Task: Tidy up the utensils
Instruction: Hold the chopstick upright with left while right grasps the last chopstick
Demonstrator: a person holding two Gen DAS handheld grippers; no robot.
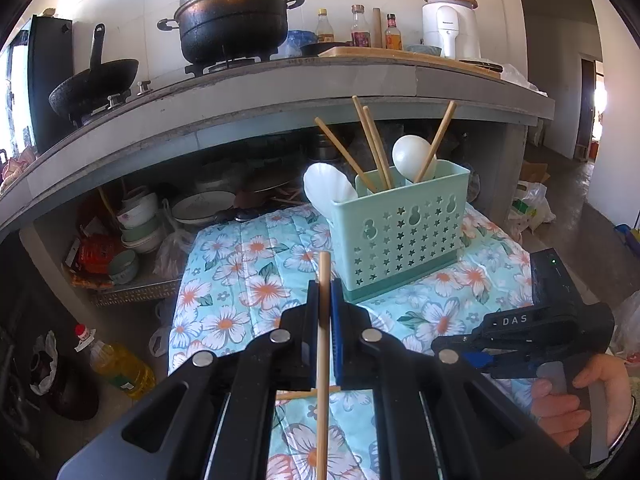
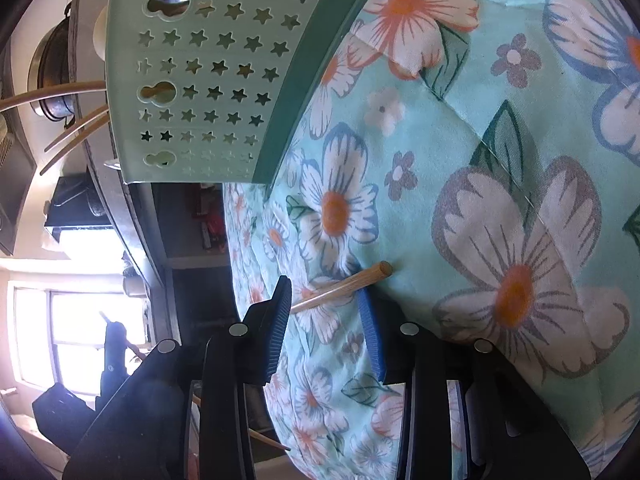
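Pointing up, L-held chopstick [image 1: 323,320] upright.

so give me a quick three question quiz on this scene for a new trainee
1. True or false: the left gripper is shut on a chopstick.
2. How many white spoons stand in the green holder? A) one B) two C) four
3. Fill in: the second chopstick, between the open jaws of the right gripper, lies on the ____ cloth.

Key: 1 true; 2 B; 3 floral
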